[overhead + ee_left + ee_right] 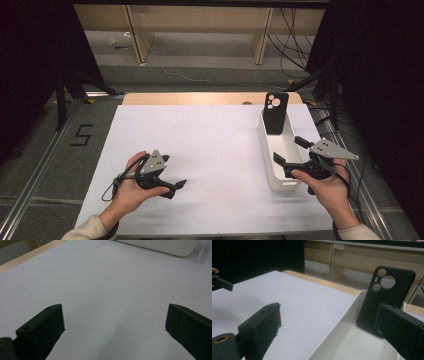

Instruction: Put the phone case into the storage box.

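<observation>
Two grippers are in my hands, and both have their jaws wide apart with nothing between them. My right gripper (292,152) hangs over the near end of the white bin (270,150). The black phone case (276,113) stands upright at the far end of that bin, leaning on its wall. My left gripper (175,187) sits low over the white table (200,140), well apart from the bin.
</observation>
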`<control>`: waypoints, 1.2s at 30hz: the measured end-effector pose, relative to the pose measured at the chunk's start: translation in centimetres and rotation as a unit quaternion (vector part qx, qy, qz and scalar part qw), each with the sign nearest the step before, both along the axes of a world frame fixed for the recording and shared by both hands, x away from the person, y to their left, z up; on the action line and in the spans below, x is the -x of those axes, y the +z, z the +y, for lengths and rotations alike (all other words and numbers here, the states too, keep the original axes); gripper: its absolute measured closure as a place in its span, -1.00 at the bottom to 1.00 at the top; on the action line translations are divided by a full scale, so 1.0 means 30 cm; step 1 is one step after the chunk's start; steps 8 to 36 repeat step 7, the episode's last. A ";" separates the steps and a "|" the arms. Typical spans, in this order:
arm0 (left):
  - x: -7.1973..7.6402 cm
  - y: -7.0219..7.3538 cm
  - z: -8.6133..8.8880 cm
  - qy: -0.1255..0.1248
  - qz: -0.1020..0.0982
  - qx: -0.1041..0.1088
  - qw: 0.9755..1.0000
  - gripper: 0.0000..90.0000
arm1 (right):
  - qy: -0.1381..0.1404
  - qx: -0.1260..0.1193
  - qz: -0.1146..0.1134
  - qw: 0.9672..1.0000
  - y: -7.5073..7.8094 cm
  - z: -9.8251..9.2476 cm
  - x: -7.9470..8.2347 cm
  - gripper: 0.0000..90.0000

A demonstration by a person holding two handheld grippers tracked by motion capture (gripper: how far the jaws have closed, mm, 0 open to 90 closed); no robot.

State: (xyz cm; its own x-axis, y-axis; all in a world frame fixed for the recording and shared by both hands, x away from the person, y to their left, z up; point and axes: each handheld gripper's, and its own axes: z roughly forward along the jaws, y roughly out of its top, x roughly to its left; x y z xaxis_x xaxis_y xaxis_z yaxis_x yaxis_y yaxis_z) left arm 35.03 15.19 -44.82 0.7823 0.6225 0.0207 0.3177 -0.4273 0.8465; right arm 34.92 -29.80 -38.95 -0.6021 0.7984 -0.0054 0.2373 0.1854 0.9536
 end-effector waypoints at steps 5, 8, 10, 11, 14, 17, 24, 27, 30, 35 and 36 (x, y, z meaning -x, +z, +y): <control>-0.002 0.000 0.000 0.001 0.000 0.001 1.000 -0.96 | 0.002 -0.001 -0.003 1.000 0.002 0.003 0.001 -0.83; -0.003 0.001 0.000 0.000 -0.001 0.000 1.000 -0.96 | 0.003 -0.001 -0.002 1.000 0.002 0.003 0.002 -0.83; -0.003 0.001 0.000 0.000 -0.001 0.000 1.000 -0.96 | 0.003 -0.001 -0.002 1.000 0.002 0.003 0.002 -0.83; -0.003 0.001 0.000 0.000 -0.001 0.000 1.000 -0.96 | 0.003 -0.001 -0.002 1.000 0.002 0.003 0.002 -0.83; -0.003 0.001 0.000 0.000 -0.001 0.000 1.000 -0.96 | 0.003 -0.001 -0.002 1.000 0.002 0.003 0.002 -0.83; -0.003 0.001 0.000 0.000 -0.001 0.000 1.000 -0.96 | 0.003 -0.001 -0.002 1.000 0.002 0.003 0.002 -0.83; -0.003 0.001 0.000 0.000 -0.001 0.000 1.000 -0.96 | 0.003 -0.001 -0.002 1.000 0.002 0.003 0.002 -0.83; -0.003 0.001 0.000 0.000 -0.001 0.000 1.000 -0.96 | 0.003 -0.001 -0.002 1.000 0.002 0.003 0.002 -0.83; -0.003 0.001 0.000 0.000 -0.001 0.000 1.000 -0.96 | 0.003 -0.001 -0.002 1.000 0.002 0.003 0.002 -0.83; -0.003 0.001 0.000 0.000 -0.001 0.000 1.000 -0.96 | 0.003 -0.001 -0.002 1.000 0.002 0.003 0.002 -0.83; -0.003 0.001 0.000 0.000 -0.001 0.000 1.000 -0.96 | 0.003 -0.001 -0.002 1.000 0.002 0.003 0.002 -0.83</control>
